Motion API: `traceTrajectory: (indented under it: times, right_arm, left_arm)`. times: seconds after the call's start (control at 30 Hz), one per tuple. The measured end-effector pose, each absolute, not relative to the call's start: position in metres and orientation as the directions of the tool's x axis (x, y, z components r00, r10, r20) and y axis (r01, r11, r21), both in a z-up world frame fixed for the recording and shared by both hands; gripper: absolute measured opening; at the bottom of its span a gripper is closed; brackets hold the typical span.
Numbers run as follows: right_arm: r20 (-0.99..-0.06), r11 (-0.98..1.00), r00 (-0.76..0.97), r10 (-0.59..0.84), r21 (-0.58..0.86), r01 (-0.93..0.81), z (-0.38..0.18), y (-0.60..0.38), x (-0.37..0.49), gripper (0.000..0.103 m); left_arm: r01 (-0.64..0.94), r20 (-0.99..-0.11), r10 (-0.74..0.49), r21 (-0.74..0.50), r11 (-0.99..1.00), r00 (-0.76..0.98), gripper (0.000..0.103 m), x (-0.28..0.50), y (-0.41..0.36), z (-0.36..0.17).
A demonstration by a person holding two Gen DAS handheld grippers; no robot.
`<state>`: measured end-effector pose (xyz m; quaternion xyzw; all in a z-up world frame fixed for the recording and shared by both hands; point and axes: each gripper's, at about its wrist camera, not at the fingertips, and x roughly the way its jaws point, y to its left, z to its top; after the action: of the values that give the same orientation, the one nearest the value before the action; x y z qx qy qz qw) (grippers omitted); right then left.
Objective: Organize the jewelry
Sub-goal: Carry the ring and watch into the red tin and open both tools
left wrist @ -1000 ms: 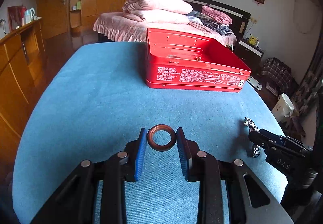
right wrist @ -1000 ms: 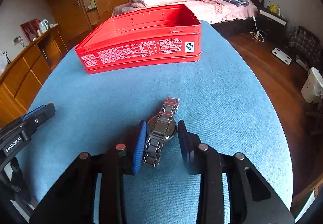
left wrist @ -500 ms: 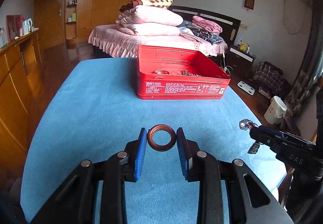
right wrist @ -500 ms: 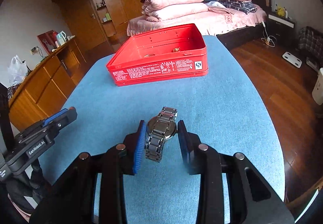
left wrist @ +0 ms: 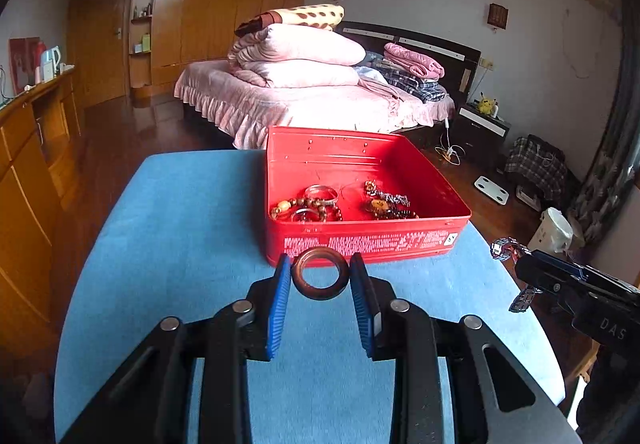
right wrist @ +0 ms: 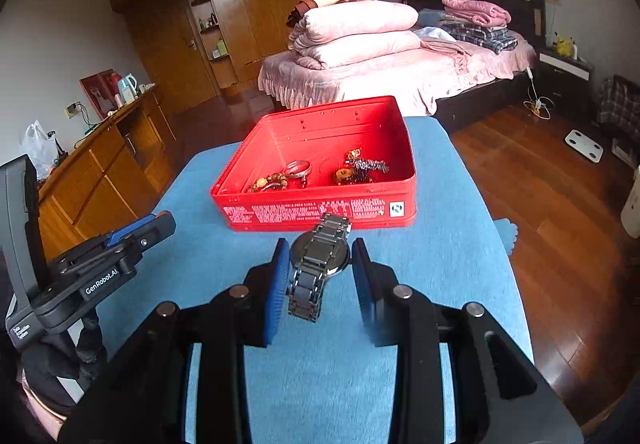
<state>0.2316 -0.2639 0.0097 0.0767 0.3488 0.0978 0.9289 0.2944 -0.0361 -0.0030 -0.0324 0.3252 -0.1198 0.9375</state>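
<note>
Your left gripper (left wrist: 320, 278) grips the brown ring (left wrist: 320, 273) between its pads; your right gripper (right wrist: 320, 264) clamps the steel watch (right wrist: 318, 262), both above the table's (left wrist: 180, 244) near edge, short of the red tin (left wrist: 360, 240).

A tabletop (left wrist: 180, 244) covered in blue cloth carries an open red tin (left wrist: 368, 244) near its far edge. The tin rests directly on the cloth, and jewelry (left wrist: 316, 204) lies inside it.
</note>
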Motion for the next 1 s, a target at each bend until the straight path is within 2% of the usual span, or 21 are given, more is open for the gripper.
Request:
traceTrajectory:
  times: [0.43, 0.8, 0.83, 0.87, 0.93, 1.0]
  right_arm:
    - [-0.643, 0.97, 0.729, 0.236, 0.201, -0.137, 0.02, -0.262, 0.329, 0.031]
    - [-0.72, 0.972, 0.655, 0.23, 0.196, -0.126, -0.022, -0.258, 0.405, 0.031]
    - [-0.726, 0.973, 0.649, 0.229, 0.195, -0.125, -0.025, -0.257, 0.407, 0.031]
    - [-0.734, 0.974, 0.641, 0.225, 0.191, -0.123, -0.028, -0.257, 0.41, 0.032]
    - [-0.731, 0.976, 0.647, 0.217, 0.185, -0.119, -0.03, -0.257, 0.412, 0.033]
    - [-0.718, 0.977, 0.664, 0.209, 0.176, -0.117, -0.028, -0.259, 0.41, 0.04]
  left_arm:
    - [0.194, -0.625, -0.24, -0.142, 0.971, 0.743, 0.03, 0.393, -0.066, 0.001]
    - [0.188, -0.685, -0.217, -0.118, 0.975, 0.696, 0.03, 0.456, -0.092, -0.03]
    - [0.185, -0.691, -0.211, -0.113, 0.976, 0.691, 0.033, 0.458, -0.093, -0.033]
    - [0.181, -0.695, -0.204, -0.107, 0.978, 0.689, 0.043, 0.46, -0.094, -0.035]
    - [0.171, -0.695, -0.189, -0.095, 0.981, 0.694, 0.051, 0.461, -0.094, -0.037]
    - [0.172, -0.696, -0.19, -0.096, 0.98, 0.693, 0.054, 0.461, -0.093, -0.037]
